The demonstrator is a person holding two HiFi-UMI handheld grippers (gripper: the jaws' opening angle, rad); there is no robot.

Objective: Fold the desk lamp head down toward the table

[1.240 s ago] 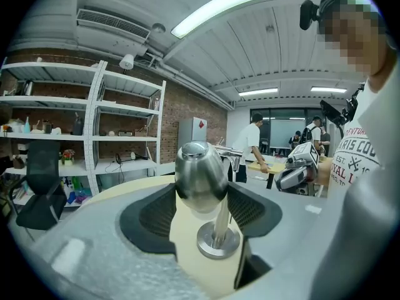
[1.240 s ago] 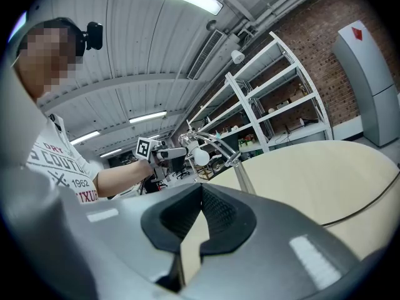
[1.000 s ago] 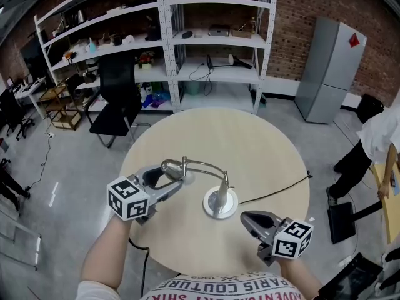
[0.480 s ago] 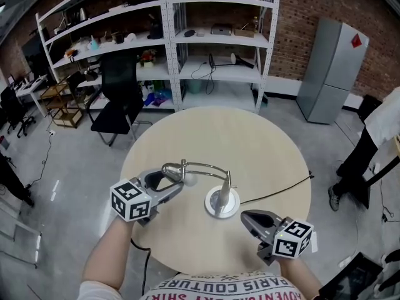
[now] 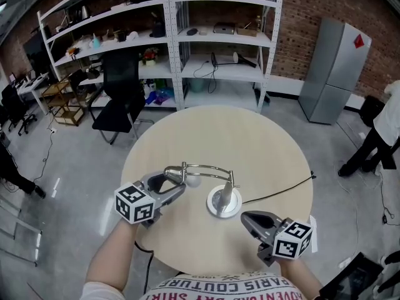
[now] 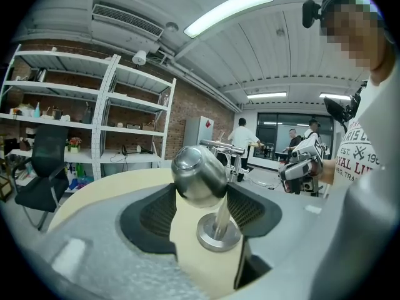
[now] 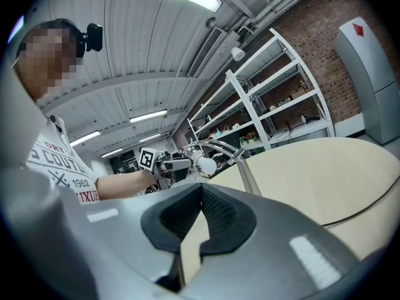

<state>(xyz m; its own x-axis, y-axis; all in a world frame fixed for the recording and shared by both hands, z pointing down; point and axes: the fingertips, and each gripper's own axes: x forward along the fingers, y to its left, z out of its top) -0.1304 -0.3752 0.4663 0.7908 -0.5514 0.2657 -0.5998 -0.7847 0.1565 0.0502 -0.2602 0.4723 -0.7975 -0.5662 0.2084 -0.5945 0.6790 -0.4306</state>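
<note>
- Since the earlier frame, our left tongs and the lamp head have sunk slightly.
- Those tongs pinch the chrome head above the table, left of the lamp base.
- Our right tongs are pressed together, empty.
- Our shirt reads "1962".

On your counter: lamp just nearer you than centre, its cord running right. Behind counter: shelving, chair at left.

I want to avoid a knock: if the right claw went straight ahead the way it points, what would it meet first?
Probably the lamp base, or its upright stem, just ahead of the right claw; depth is unclear.
</note>
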